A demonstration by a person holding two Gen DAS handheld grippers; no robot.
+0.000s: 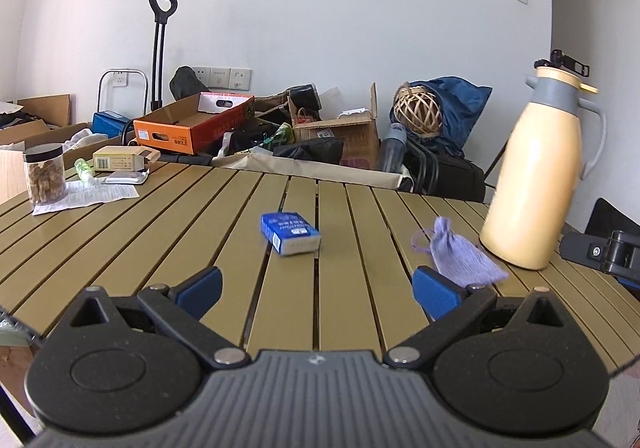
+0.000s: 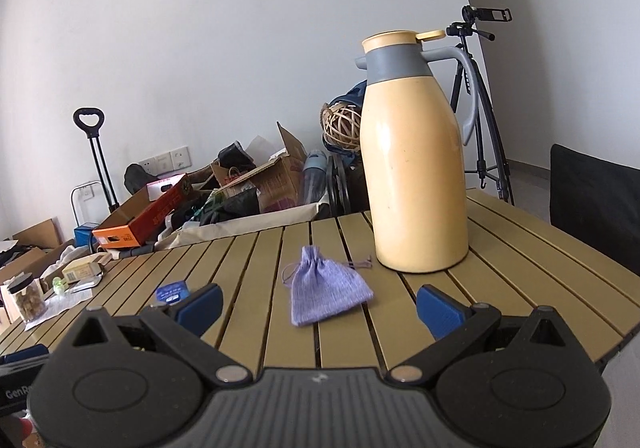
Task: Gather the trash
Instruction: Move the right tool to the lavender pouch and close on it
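A small blue and white packet (image 1: 291,232) lies on the slatted olive table (image 1: 160,232), a short way ahead of my left gripper (image 1: 318,290), which is open and holds nothing. A purple drawstring pouch (image 1: 460,252) rests to its right, close to the right blue pad. In the right wrist view the same pouch (image 2: 326,290) lies just ahead of my right gripper (image 2: 319,306), also open and empty. The blue packet (image 2: 173,292) peeks out behind its left finger (image 2: 200,306).
A tall yellow thermos jug (image 2: 416,167) stands right of the pouch. At the table's far left are a snack jar (image 1: 44,173), a paper sheet (image 1: 90,196), a small green bottle (image 1: 83,167) and a box (image 1: 120,159). Boxes and bags clutter the floor behind; a tripod (image 2: 486,107) stands far right.
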